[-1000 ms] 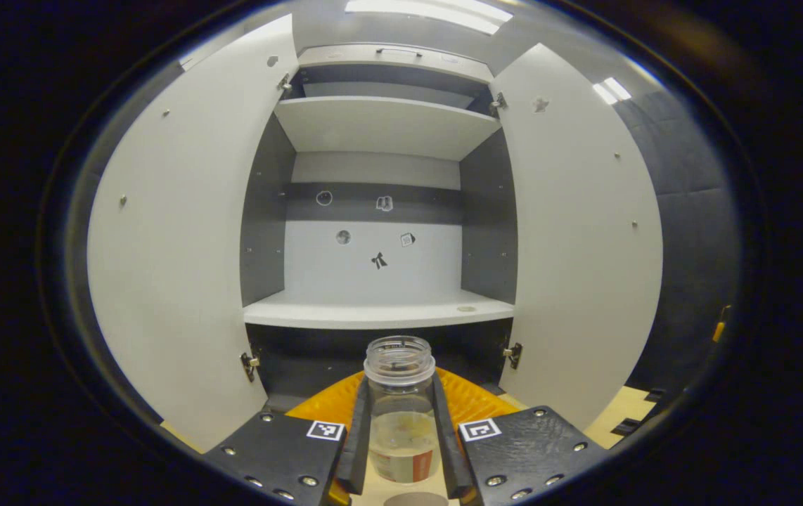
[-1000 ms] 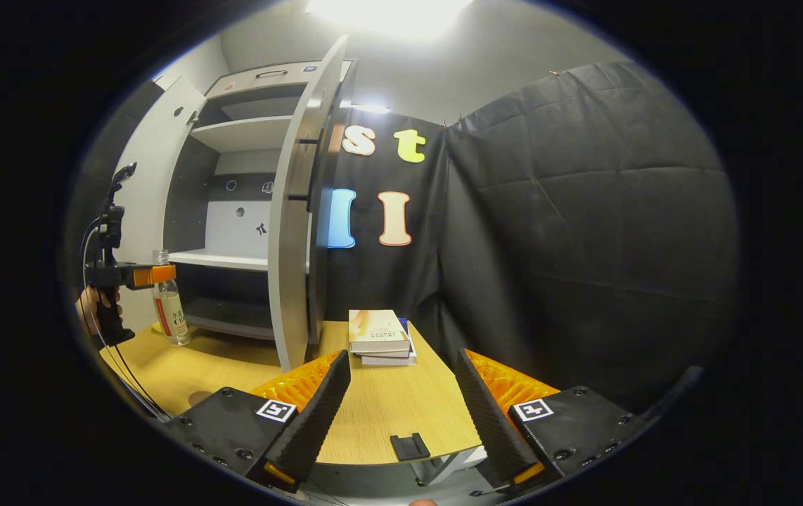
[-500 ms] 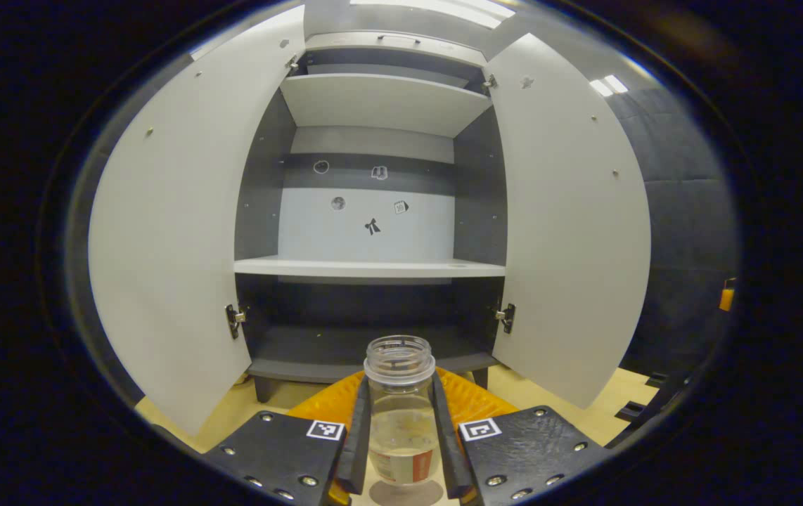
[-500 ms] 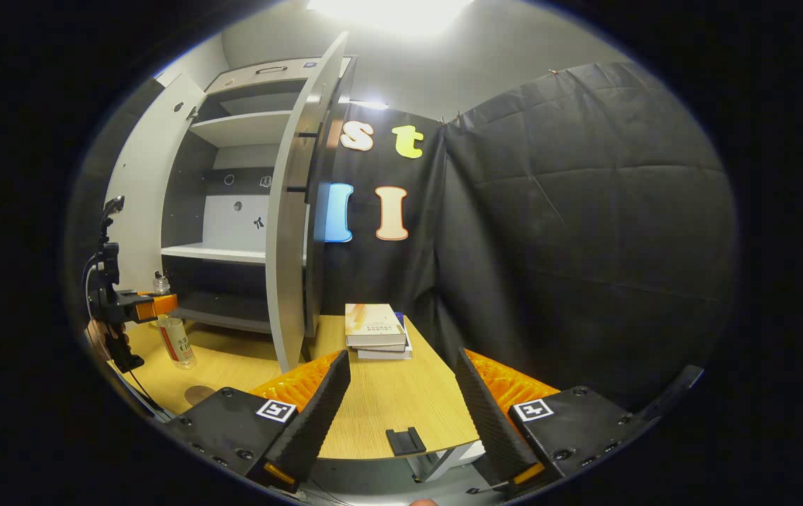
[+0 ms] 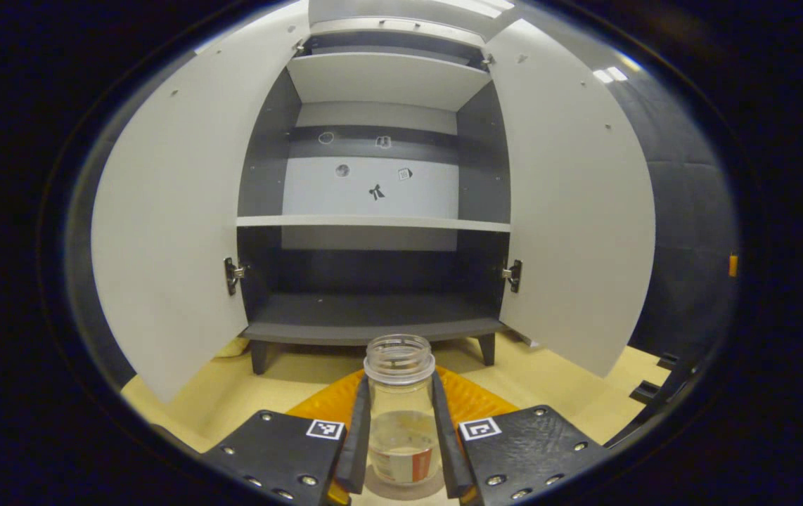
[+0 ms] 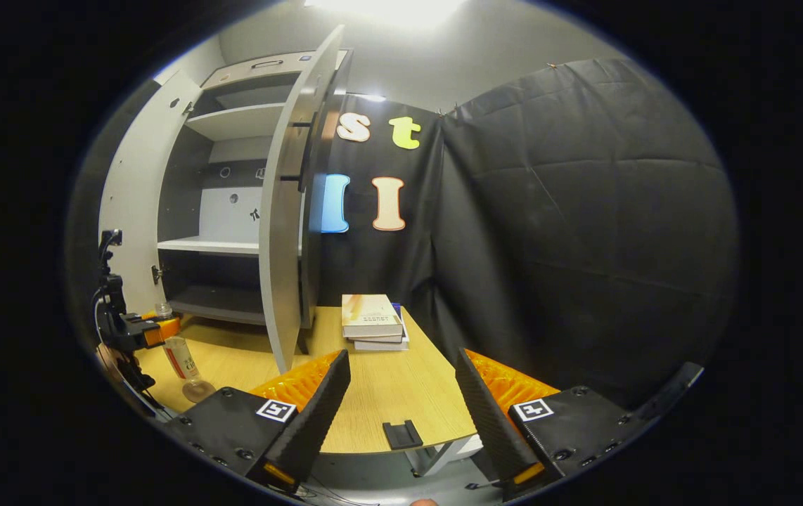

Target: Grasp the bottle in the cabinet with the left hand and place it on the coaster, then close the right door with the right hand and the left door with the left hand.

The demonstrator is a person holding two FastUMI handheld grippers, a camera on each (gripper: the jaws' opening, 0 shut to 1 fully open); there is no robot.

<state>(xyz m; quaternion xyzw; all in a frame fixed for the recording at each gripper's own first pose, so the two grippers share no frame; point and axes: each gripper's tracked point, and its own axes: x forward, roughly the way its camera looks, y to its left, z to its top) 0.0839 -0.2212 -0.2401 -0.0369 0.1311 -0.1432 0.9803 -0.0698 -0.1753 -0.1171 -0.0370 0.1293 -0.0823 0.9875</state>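
In the last second I have lowered the bottle (image 5: 400,414), clamped in my left hand-held gripper (image 5: 399,450), from cabinet (image 5: 373,281) height onto the coaster (image 6: 197,391) on the bench (image 6: 387,400), so release comes next, my right hand-held gripper (image 6: 401,414) waiting open.

right gripper (image 6: 401,393): jaws apart, empty | bottle (image 6: 182,357): on coaster (image 6: 199,391), left gripper (image 6: 150,330) clamping | right door (image 6: 282,232): open

There is one cabinet (image 5: 373,211) with two doors, the left door (image 5: 169,225) and the right door (image 5: 574,211), both open. One bottle (image 5: 400,422), one coaster (image 6: 199,391) and one stack of three books (image 6: 372,325) are on the one table (image 6: 387,400). Two grippers appear: the left gripper (image 5: 400,457) and the right gripper (image 6: 401,414)
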